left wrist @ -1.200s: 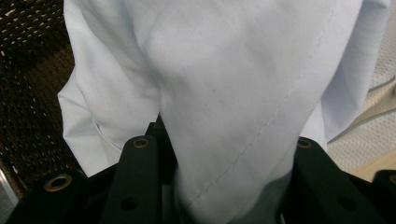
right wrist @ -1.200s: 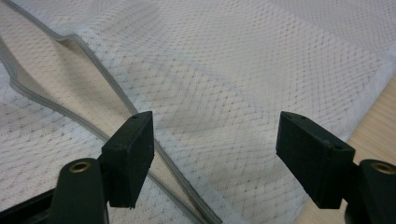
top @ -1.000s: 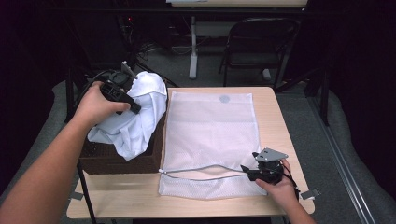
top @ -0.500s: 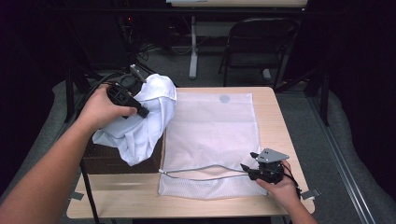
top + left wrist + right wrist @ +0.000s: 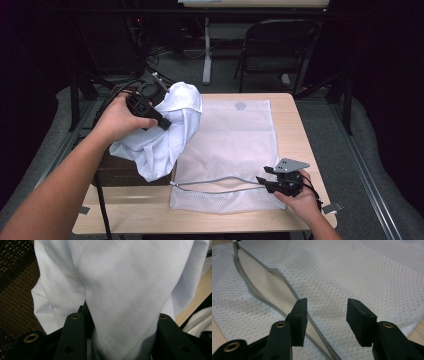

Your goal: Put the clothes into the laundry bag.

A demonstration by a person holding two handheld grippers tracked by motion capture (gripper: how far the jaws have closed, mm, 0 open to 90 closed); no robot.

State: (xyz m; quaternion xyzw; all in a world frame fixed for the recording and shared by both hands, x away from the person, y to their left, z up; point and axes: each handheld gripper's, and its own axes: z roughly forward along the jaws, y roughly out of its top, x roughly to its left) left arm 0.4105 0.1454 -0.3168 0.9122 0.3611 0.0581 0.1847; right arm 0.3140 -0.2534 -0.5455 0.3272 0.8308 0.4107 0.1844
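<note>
White shirt clamped in left claw, above basket

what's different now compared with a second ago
The left gripper, shut on the white garment, has carried it rightward toward the mesh laundry bag. The right gripper's jaws have just been closing at the bag's open zipper edge, mesh between them. Bag, right hand and table stayed put.

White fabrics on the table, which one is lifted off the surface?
The white garment, bunched and hanging from the left gripper. The mesh laundry bag lies flat on the table.
</note>
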